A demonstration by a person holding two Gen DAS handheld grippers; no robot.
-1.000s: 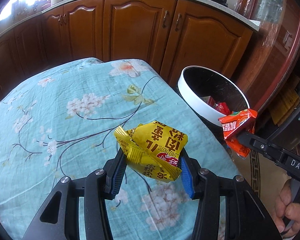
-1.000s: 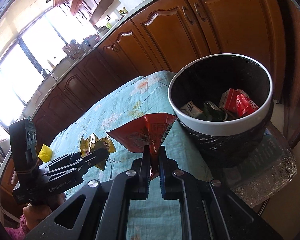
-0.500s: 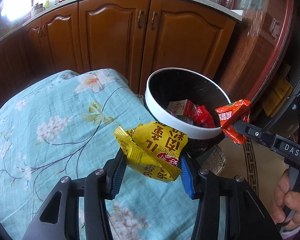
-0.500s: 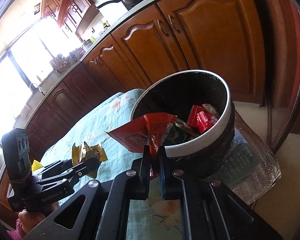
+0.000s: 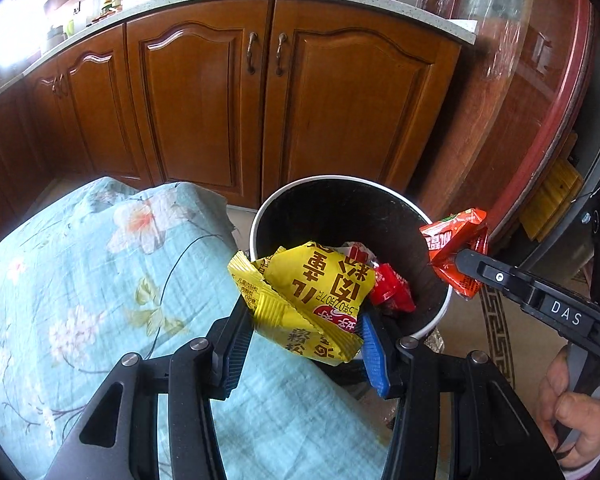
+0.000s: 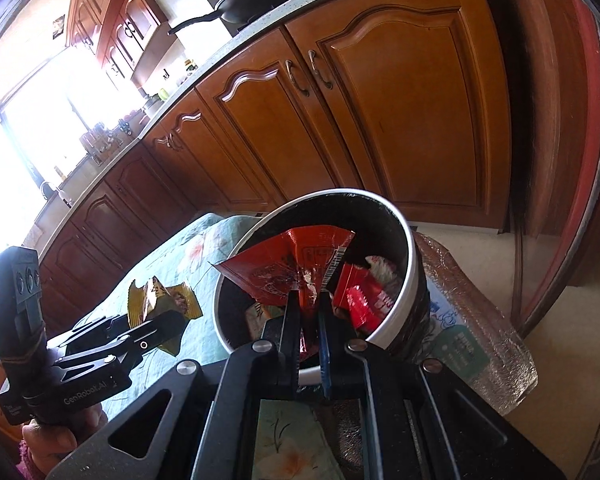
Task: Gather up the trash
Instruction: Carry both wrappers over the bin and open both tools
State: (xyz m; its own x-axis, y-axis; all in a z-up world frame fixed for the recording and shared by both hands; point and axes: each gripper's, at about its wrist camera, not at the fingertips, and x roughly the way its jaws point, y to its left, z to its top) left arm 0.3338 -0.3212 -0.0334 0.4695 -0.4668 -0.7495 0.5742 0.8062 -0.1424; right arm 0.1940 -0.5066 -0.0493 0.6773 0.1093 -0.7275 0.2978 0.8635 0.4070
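Note:
My left gripper (image 5: 304, 320) is shut on a crumpled yellow snack wrapper (image 5: 312, 296) and holds it at the near rim of a round bin (image 5: 260, 216) with a white rim and black liner. My right gripper (image 6: 310, 300) is shut on a red-orange snack wrapper (image 6: 288, 264) and holds it over the bin's mouth (image 6: 410, 248). In the left wrist view the red-orange wrapper (image 5: 456, 240) hangs at the bin's right rim. The bin holds red packets (image 5: 392, 288) and other trash. In the right wrist view the yellow wrapper (image 6: 160, 300) shows left of the bin.
A table with a teal flowered cloth (image 5: 80, 280) lies left of the bin. Brown wooden cabinets (image 5: 260, 100) stand behind it. A plastic-wrapped pack (image 6: 460, 320) sits under or beside the bin. A dark red round-edged cabinet (image 5: 540, 120) is at the right.
Both grippers have moved from over the table toward the bin, each with its wrapper. The red-orange wrapper is now above the bin's opening, the yellow one at its near rim.

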